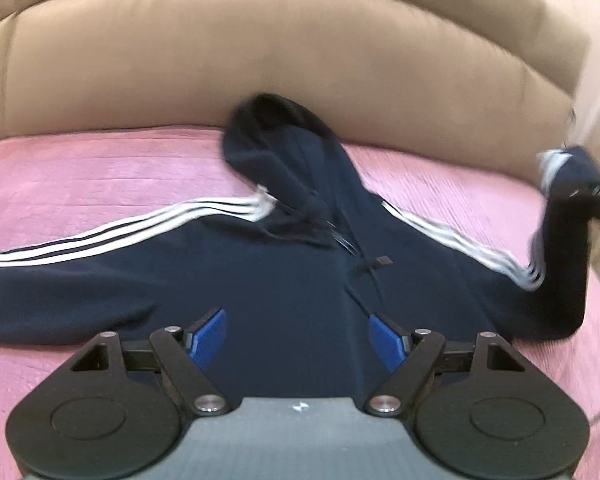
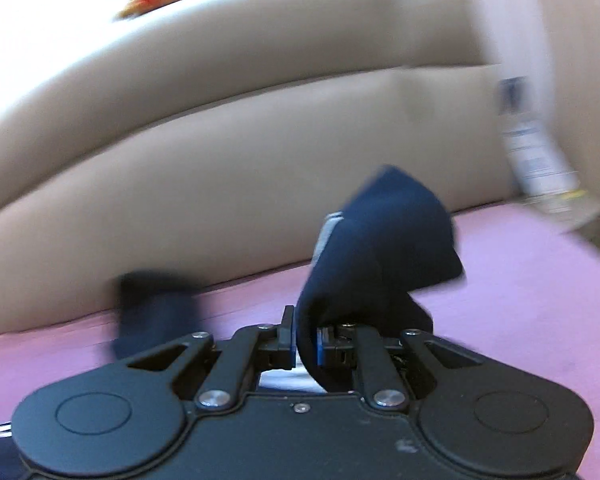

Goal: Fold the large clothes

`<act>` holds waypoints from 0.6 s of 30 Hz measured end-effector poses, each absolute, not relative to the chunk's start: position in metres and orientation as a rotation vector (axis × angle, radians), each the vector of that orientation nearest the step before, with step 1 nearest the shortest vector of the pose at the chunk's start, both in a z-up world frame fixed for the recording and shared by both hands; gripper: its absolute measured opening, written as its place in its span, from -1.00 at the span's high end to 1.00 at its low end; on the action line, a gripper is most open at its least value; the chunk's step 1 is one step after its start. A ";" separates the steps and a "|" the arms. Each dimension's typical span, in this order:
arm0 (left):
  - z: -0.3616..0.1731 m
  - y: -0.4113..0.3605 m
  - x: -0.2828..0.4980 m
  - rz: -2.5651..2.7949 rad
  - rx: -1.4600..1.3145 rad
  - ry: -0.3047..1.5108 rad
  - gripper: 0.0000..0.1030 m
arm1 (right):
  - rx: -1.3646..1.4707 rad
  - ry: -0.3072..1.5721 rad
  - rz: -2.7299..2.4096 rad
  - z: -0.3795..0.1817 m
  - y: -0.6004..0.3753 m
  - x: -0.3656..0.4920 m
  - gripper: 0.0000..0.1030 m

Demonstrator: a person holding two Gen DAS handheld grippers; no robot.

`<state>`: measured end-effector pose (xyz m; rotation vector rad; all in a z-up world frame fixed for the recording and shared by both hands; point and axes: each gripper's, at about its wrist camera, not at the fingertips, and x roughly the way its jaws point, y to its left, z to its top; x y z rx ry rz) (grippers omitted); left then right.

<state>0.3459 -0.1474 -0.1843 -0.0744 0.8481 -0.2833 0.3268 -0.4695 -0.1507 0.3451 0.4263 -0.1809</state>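
While the navy hoodie (image 1: 284, 280) lay face up on the pink bed cover (image 1: 100, 176), spread just ahead of the left hand-held gripper (image 1: 296, 332), that gripper hung over its chest with jaws wide apart and nothing between them. The right hand-held gripper (image 2: 305, 346) was clamped on the sleeve cuff (image 2: 380, 240), lifted off the bed. The fabric looked soft, limp and fairly light, so it would likely sag and slide; cuffs, hem and the 3-stripe shoulder seams seemed the best holds.
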 end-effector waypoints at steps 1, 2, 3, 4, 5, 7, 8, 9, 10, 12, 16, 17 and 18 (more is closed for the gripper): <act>-0.185 -0.136 0.350 -0.270 -0.097 0.845 -0.55 | 0.338 0.432 -0.128 -0.151 -0.444 0.336 0.77; -0.187 -0.125 0.353 -0.254 -0.116 0.841 -0.55 | 0.328 0.435 -0.079 -0.152 -0.416 0.344 0.77; -0.188 -0.114 0.356 -0.235 -0.134 0.833 -0.55 | 0.323 0.447 -0.027 -0.154 -0.389 0.353 0.74; -0.190 -0.104 0.358 -0.221 -0.147 0.824 -0.55 | 0.321 0.471 0.031 -0.159 -0.364 0.364 0.68; -0.193 -0.095 0.360 -0.211 -0.158 0.814 -0.55 | 0.319 0.495 0.072 -0.165 -0.348 0.376 0.56; -0.200 -0.082 0.366 -0.206 -0.164 0.809 -0.55 | 0.290 0.573 0.165 -0.185 -0.312 0.393 -0.63; -0.206 -0.076 0.371 -0.201 -0.158 0.824 -0.55 | 0.252 0.624 0.199 -0.196 -0.296 0.398 -0.62; -0.211 -0.073 0.374 -0.200 -0.151 0.838 -0.55 | 0.206 0.663 0.226 -0.205 -0.285 0.398 -0.60; -0.215 -0.069 0.376 -0.203 -0.143 0.848 -0.55 | 0.168 0.685 0.236 -0.212 -0.275 0.392 -0.60; -0.225 -0.063 0.381 -0.218 -0.134 0.864 -0.55 | 0.112 0.681 0.183 -0.221 -0.281 0.375 -0.58; -0.242 -0.063 0.395 -0.275 -0.185 0.887 -0.55 | 0.054 0.727 -0.115 -0.241 -0.328 0.363 0.46; -0.248 -0.067 0.404 -0.295 -0.212 0.902 -0.55 | 0.074 0.753 -0.164 -0.247 -0.336 0.358 0.59; -0.255 -0.069 0.411 -0.315 -0.232 0.914 -0.55 | 0.106 0.786 -0.201 -0.257 -0.351 0.361 0.67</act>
